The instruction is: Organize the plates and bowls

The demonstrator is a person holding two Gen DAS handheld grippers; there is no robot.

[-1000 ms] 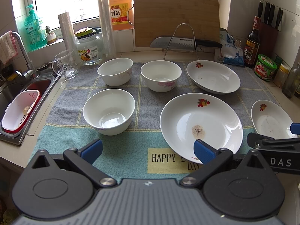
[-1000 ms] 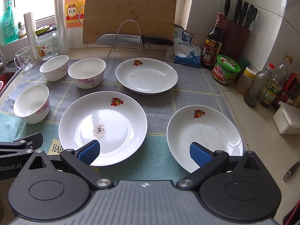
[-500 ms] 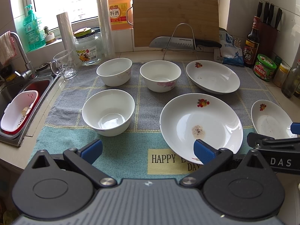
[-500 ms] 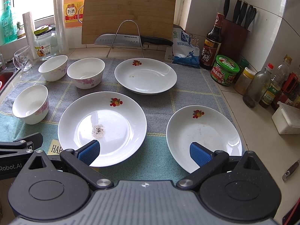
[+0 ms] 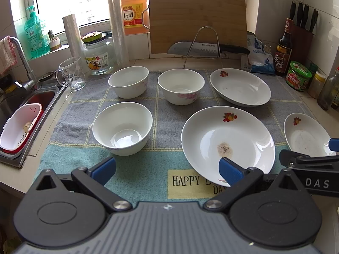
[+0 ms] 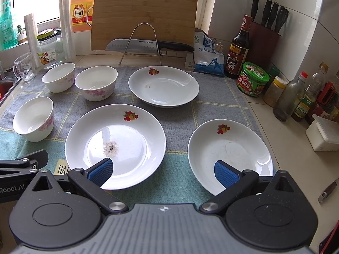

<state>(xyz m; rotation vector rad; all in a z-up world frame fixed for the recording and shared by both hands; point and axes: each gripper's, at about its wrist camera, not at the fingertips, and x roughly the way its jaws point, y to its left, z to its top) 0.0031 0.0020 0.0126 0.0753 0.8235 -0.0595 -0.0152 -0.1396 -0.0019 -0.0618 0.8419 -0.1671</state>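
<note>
Three white bowls and three white plates lie on a towel. The near bowl [image 5: 122,128] sits front left, with two bowls [image 5: 128,82] [image 5: 181,86] behind it. A big plate [image 5: 227,141] with a food stain sits centre front, a second plate [image 5: 240,86] behind it, and a smaller plate [image 6: 229,151] at the right. My left gripper [image 5: 167,169] is open above the towel's front edge, between the near bowl and the big plate. My right gripper [image 6: 163,172] is open, one finger over the big plate [image 6: 115,144], the other over the small plate.
A sink [image 5: 19,114] with a white basket lies at the left. At the back stand a glass mug [image 5: 71,74], a jar [image 5: 98,56], a cutting board [image 5: 197,19] and a knife on a rack [image 5: 207,47]. Sauce bottles and jars [image 6: 252,81] line the right wall.
Both views have shifted very slightly; the dishes have not moved and both grippers stay open.
</note>
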